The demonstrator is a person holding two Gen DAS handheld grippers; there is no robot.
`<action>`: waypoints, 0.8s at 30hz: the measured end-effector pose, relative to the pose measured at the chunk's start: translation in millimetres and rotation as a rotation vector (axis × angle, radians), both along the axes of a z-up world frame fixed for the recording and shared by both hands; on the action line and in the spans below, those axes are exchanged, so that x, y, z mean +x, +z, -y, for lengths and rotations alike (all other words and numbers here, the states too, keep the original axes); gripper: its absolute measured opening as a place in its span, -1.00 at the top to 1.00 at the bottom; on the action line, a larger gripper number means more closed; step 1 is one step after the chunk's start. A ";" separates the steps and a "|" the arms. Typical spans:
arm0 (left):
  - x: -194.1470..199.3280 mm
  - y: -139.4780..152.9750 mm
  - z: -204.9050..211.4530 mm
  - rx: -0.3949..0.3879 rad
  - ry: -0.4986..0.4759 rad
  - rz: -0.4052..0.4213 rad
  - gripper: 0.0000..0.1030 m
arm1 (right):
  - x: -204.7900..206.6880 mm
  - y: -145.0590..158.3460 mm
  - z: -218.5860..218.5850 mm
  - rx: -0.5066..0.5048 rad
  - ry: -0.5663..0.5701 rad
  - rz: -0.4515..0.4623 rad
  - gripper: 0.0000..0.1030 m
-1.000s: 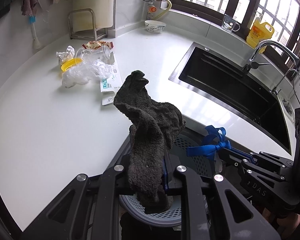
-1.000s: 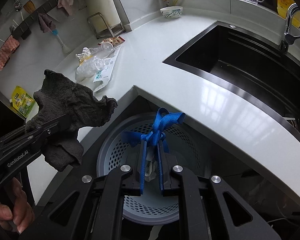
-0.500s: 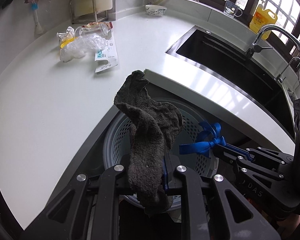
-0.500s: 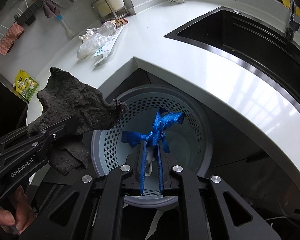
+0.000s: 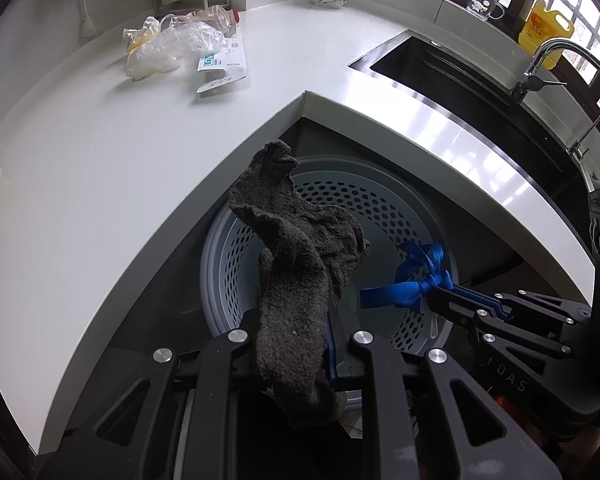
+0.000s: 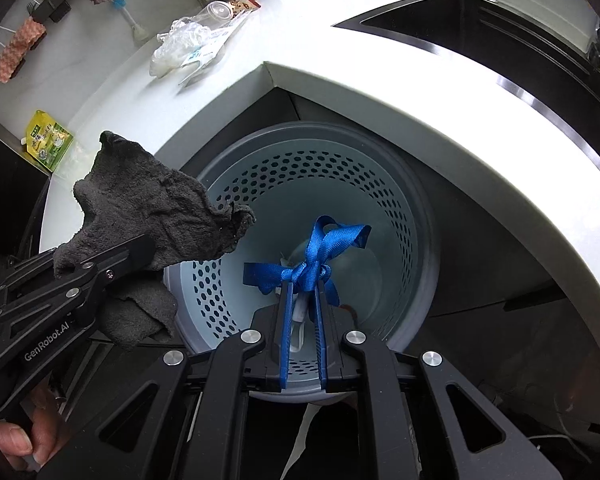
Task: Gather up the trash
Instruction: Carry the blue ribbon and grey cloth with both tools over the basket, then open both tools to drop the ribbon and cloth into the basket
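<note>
My left gripper [image 5: 300,332] is shut on a dark grey rag [image 5: 300,264] that stands up above its fingers, over the left rim of a light blue perforated bin [image 5: 384,208]. My right gripper [image 6: 304,284] is shut on a blue ribbon bow [image 6: 312,256] and holds it over the bin's opening [image 6: 328,184]. In the right wrist view the rag [image 6: 156,208] and the left gripper [image 6: 140,246] sit at the bin's left edge. In the left wrist view the bow [image 5: 416,276] and the right gripper [image 5: 440,296] are at the right.
The bin stands under the inner corner of a white L-shaped counter [image 5: 100,152]. A heap of plastic wrap, a clear cup and paper packets [image 5: 180,44] lies at the counter's back. A black sink [image 5: 460,72] with a tap is at the right. A green packet [image 6: 48,140] lies far left.
Both grippers have moved back off the counter and down toward the bin, still holding the rag and the bow. The bin now shows fully below them.
</note>
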State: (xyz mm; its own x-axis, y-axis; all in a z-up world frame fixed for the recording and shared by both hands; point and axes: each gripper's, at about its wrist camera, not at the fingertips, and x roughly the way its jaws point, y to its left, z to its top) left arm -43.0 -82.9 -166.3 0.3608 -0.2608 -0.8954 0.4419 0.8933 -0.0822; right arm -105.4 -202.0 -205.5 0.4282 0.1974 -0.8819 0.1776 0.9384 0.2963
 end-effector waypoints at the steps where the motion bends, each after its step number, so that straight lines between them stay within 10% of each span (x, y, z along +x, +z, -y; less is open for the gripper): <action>1: -0.3 -1.4 0.3 0.004 0.002 -0.001 0.65 | 0.3 -1.2 0.2 0.003 0.000 -0.002 0.80; 16: 2.7 -7.8 -4.1 0.010 0.042 -0.019 0.61 | 12.7 -11.5 2.5 0.005 -0.009 -0.016 0.78; 18: 3.0 -6.4 -7.0 0.010 0.052 -0.018 0.44 | 13.3 -10.0 3.8 -0.005 -0.011 -0.014 0.76; 20: 2.2 -3.1 -9.0 0.015 0.067 -0.002 -0.19 | 12.7 -8.1 5.1 -0.018 -0.015 -0.012 0.55; 24: 1.9 2.4 -9.3 0.025 0.076 0.020 -0.26 | 9.6 -5.8 8.7 -0.030 -0.030 0.003 0.17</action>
State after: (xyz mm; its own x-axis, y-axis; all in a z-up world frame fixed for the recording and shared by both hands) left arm -41.1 -73.6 -163.9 0.3968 -0.2098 -0.8936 0.3739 0.9260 -0.0514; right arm -95.8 -210.7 -211.3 0.4358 0.1585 -0.8860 0.2047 0.9411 0.2691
